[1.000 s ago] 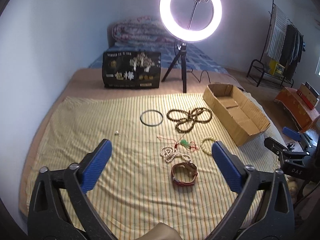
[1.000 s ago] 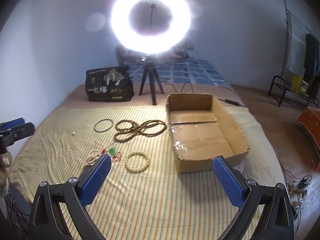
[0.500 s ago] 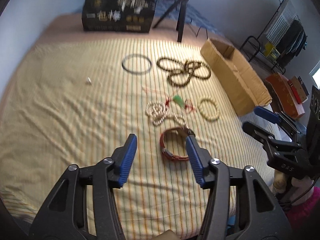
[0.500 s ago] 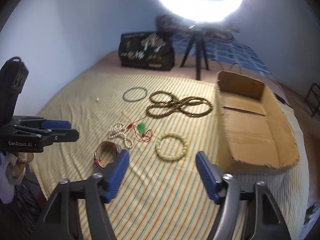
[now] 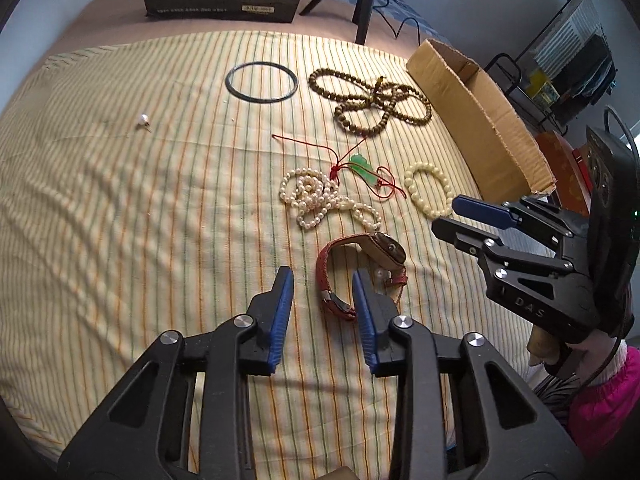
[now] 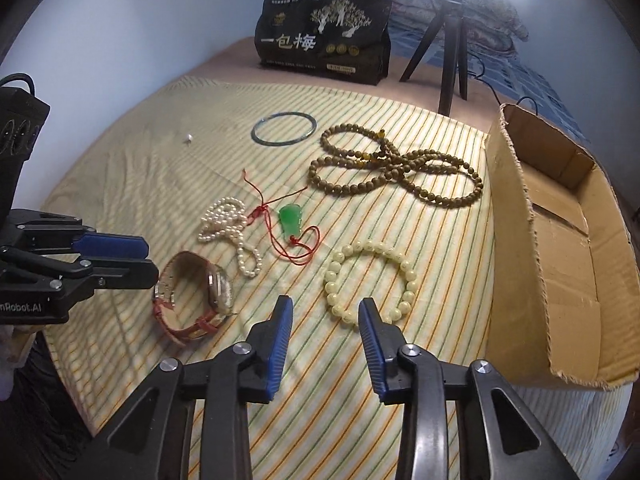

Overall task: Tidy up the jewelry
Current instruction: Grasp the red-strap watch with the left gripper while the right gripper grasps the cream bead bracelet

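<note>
Jewelry lies on a striped cloth. My left gripper (image 5: 323,276) is open, its jaws partly closed in, low over the near end of a red-strapped watch (image 5: 352,270). My right gripper (image 6: 325,306) is open, just short of a cream bead bracelet (image 6: 370,278). Beyond lie a pearl necklace (image 6: 230,228), a green pendant on red cord (image 6: 290,220), brown prayer beads (image 6: 394,176) and a dark bangle (image 6: 284,128). The watch also shows in the right wrist view (image 6: 192,294). The open cardboard box (image 6: 560,240) stands to the right.
A lone pearl (image 5: 142,121) lies at the far left. A black printed bag (image 6: 324,36) and a ring light tripod (image 6: 450,52) stand at the back of the table. A clothes rack (image 5: 568,60) and orange boxes stand beyond the box.
Both grippers have moved forward and down toward the jewelry and narrowed from wide open. The left now reaches the watch; the right nears the cream bracelet.
</note>
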`<state>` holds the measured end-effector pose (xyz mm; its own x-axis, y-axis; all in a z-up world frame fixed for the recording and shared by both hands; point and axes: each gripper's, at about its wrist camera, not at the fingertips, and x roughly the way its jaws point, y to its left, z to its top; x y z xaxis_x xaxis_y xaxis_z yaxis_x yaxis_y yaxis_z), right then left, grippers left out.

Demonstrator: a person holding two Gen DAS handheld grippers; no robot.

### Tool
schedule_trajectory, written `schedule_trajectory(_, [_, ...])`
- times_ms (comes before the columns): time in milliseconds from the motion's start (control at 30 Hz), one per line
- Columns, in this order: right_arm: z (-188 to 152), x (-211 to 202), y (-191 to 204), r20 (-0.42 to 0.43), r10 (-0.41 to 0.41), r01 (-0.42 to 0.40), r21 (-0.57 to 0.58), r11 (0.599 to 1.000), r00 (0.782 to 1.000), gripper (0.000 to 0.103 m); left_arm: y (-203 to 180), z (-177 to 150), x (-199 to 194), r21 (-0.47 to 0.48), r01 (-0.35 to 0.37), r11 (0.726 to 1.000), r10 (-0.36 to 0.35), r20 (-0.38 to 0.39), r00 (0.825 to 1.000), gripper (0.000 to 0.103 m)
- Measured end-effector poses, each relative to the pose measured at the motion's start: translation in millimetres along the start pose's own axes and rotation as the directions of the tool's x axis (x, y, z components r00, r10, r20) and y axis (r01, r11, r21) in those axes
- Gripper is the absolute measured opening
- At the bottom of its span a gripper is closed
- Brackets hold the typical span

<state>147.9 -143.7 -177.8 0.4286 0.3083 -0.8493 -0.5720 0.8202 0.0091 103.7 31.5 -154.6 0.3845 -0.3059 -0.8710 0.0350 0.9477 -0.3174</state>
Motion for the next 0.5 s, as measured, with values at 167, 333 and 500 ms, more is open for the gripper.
schedule_trajectory(167, [3, 12, -2, -0.021, -0.015, 0.015, -0.011, 1.000, 1.000, 0.032, -1, 2, 11, 0.005, -0.004, 1.000, 0.004, -0.019, 1.000, 0.025])
schedule_trajectory(333, [6, 19, -2, -0.029, -0.023, 0.022, -0.021, 1.000, 0.999, 0.031, 1, 2, 22, -0.004, 0.004, 1.000, -0.004, -0.047, 0.999, 0.021])
schedule_trajectory(500, [7, 28, 0, -0.044, -0.036, 0.034, -0.046, 0.998, 0.998, 0.025, 2, 3, 28, -0.009, 0.004, 1.000, -0.004, -0.051, 0.999, 0.014])
